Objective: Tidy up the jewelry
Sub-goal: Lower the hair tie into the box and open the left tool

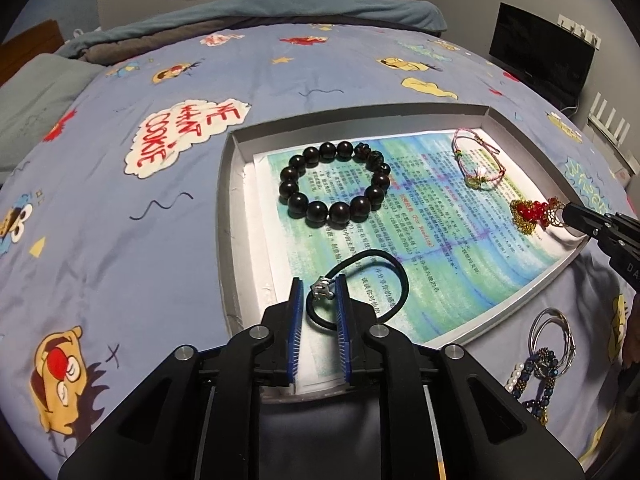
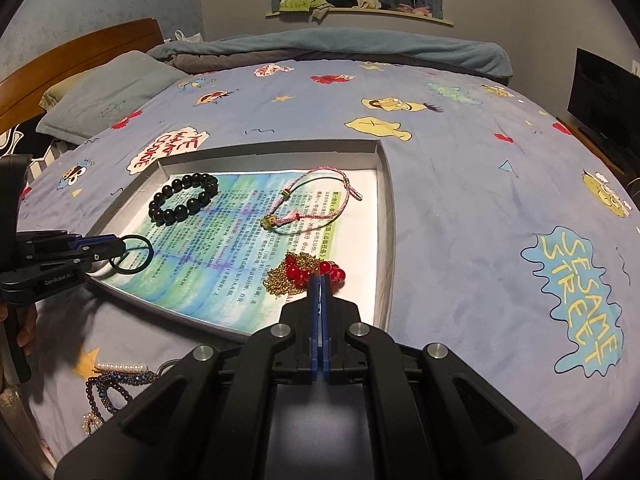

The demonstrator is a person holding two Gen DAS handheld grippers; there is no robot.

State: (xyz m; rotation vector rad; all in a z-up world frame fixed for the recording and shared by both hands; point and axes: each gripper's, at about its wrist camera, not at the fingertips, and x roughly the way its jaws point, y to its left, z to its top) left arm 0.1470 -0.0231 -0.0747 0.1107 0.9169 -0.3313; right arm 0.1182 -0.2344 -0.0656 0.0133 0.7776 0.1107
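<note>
- Shallow grey tray [image 1: 532, 292] flat on cartoon-print blue bedspread [image 1: 120, 184], lined with a printed paper sheet [image 1: 452, 240].
- Left gripper [image 1: 319, 288] low over tray's near-left corner, blue pads a little apart; black hair tie [image 1: 394, 276] with small silver charm [image 1: 322, 290] lying on the paper, charm end between the pads. Pads look clear of it on both sides, so released, not clamped.
- Right gripper [image 2: 320, 280] pressed fully together at tray's near-right area, tips on the red bead and gold chain piece [image 2: 304, 274]; cannot tell whether any chain is pinched between the tips.
- Dark wooden bead bracelet [image 1: 334, 184] in tray's far-left part, lying flat, well apart from both tools.
- Pink cord bracelet [image 1: 478, 158] with small green charm in far-right part of tray, near the red bead piece, not touching.
- Outside tray, on bedspread by near edge: heap with silver bangles [image 1: 554, 334], pearl strand [image 1: 516, 376], dark blue beaded strands [image 1: 538, 376].
</note>
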